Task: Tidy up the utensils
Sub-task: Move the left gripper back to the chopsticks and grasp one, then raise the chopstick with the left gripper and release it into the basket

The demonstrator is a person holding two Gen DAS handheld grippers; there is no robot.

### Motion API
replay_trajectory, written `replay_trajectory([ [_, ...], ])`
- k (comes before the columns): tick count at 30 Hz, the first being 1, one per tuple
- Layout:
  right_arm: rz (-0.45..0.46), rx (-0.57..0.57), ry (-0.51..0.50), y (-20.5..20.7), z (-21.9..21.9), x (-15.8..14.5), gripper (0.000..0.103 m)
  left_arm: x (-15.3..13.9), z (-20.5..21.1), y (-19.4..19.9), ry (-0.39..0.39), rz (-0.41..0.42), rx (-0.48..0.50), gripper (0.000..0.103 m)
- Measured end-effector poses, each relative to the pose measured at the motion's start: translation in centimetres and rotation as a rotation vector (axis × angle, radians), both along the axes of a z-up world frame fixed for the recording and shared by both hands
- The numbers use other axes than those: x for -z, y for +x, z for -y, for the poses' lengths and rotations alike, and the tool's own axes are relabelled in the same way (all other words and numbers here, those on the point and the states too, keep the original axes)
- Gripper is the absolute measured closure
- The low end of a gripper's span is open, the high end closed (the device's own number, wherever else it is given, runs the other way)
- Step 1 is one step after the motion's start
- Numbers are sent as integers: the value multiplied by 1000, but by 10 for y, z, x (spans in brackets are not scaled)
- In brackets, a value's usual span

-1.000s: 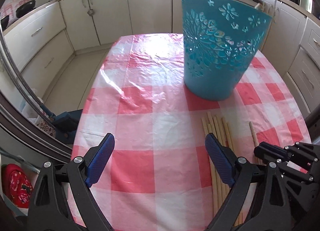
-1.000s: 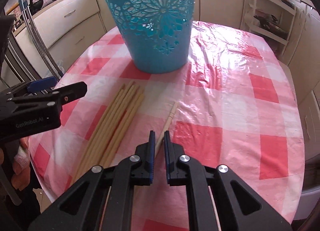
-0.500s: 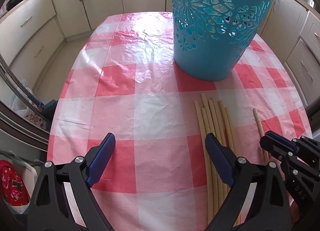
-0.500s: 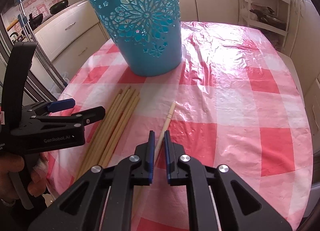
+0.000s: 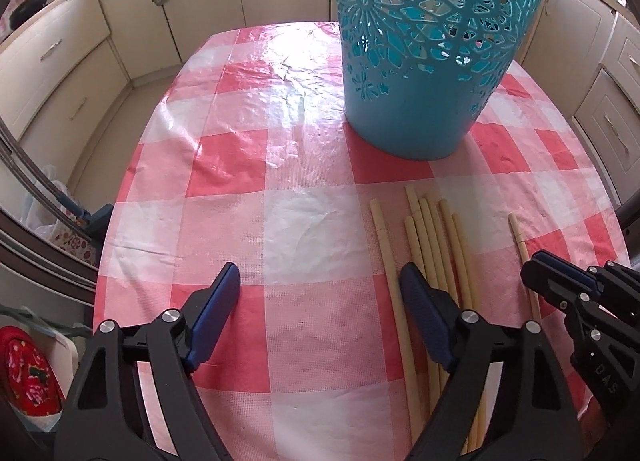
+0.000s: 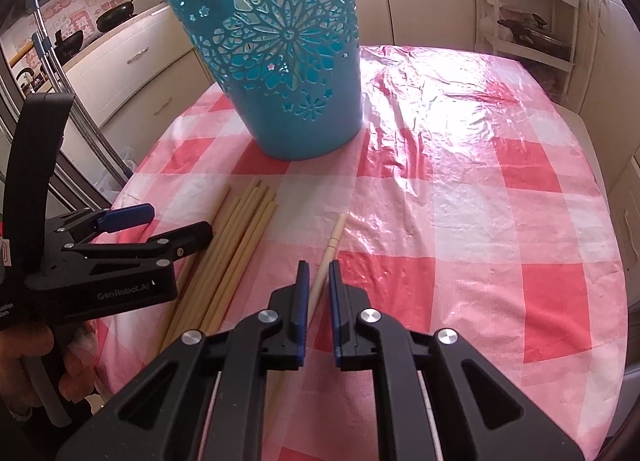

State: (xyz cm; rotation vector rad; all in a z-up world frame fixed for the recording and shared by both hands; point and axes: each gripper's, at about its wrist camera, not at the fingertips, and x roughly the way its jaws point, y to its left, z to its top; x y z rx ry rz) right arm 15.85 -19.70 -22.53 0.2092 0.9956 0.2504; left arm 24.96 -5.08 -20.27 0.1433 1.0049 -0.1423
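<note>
Chopsticks [image 5: 436, 253]: I see all lying before basket [image 5: 432, 41], none visibly inside.
Left gripper [image 5: 320, 301]: fingers wide, empty.
Right gripper [image 6: 318, 293]: fingers narrow around lone chopstick [image 6: 330, 249].

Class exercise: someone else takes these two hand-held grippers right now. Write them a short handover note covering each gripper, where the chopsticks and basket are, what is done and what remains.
Left gripper: jaws wide open, holding nothing, low over the tablecloth beside the chopstick bundle.
Right gripper: jaws nearly closed around the single chopstick lying apart from the bundle; a narrow gap shows, so the grip is not confirmed.
Blue basket: upright behind the chopsticks.
Done: no chopstick visibly lifted; the basket's contents cannot be judged.
Left: close on the single chopstick, drop it in the basket, then the bundle.
</note>
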Motion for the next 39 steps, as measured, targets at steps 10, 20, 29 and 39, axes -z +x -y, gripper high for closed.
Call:
replay_trajectory([
  [10, -60, -132, -75, 18, -11, -3, 92, -5, 5, 7, -7, 7, 36, 60],
  [20, -3, -153, -77, 15, -10, 1, 91, -7, 13, 3, -22, -1, 101, 98],
  [29, 20, -142, -54, 15, -8, 2, 91, -100, -46, -5, -271, 156, -12, 98],
  [39, 13, -136, -38, 14, -5, 2, 91, -227, -24, 0, -383, 466, 73, 98],
])
